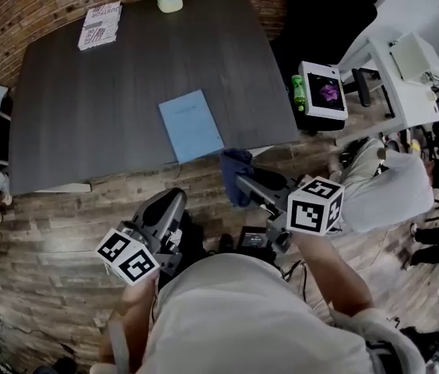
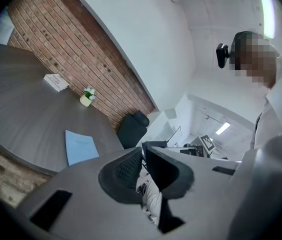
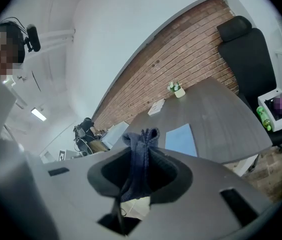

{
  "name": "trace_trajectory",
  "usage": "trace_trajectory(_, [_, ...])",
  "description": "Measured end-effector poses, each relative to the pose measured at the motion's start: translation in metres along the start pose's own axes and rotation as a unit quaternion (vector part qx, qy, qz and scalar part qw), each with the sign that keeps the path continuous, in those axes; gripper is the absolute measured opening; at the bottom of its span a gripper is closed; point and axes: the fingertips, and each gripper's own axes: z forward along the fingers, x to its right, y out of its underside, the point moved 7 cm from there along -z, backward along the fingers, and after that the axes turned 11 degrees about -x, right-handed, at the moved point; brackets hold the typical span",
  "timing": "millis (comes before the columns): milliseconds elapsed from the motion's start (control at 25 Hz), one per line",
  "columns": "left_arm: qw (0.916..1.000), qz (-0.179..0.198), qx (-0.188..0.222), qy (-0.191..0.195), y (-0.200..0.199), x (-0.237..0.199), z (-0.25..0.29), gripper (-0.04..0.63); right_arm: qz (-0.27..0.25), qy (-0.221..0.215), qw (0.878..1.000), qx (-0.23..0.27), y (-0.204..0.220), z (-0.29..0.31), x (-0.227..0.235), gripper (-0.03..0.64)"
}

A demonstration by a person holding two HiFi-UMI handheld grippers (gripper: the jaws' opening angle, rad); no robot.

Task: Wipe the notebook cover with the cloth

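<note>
Grey and idle, the left gripper (image 1: 171, 201) hangs low off the near edge of the table (image 1: 87, 107), jaws closed to a slit on nothing. Ahead, the blue notebook (image 1: 191, 125) lies flat near that edge. To its right, the right gripper (image 1: 243, 184) pinches the dark blue cloth (image 1: 233, 170) tight, short of the cover. The wiping looks wholly left to do.

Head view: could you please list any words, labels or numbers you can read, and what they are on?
Nothing reads clearly.
Booklet: dark printed headline, too blurred to read.
Notebook: faint line on the cover, too small to read.
Box: picture only, no legible text.
</note>
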Motion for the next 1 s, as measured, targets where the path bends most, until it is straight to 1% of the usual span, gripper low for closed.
trace_trajectory(160, [0.9998, -0.004, -0.018, 0.007, -0.011, -0.025, 0.003, 0.034, -0.002, 0.018, 1.0, -0.007, -0.018, 0.024, -0.001, 0.103])
trace_trajectory(400, [0.9986, -0.006, -0.052, 0.01, -0.017, -0.06, 0.012, 0.034, -0.007, 0.042, 0.999, -0.018, -0.034, 0.056, 0.004, 0.103])
trace_trajectory(600, [0.9971, -0.006, -0.075, 0.012, -0.016, -0.079, 0.027, 0.035, -0.014, 0.05, 0.998, -0.036, -0.046, 0.078, 0.012, 0.103])
trace_trajectory(760, [0.9953, -0.013, -0.096, -0.005, -0.007, -0.099, 0.042, 0.037, -0.031, 0.045, 0.997, -0.063, -0.059, 0.097, 0.022, 0.103])
trace_trajectory(1000, [0.9922, -0.04, -0.104, -0.056, 0.002, -0.13, 0.064, 0.041, -0.063, 0.041, 0.99, -0.117, -0.074, 0.138, 0.049, 0.103])
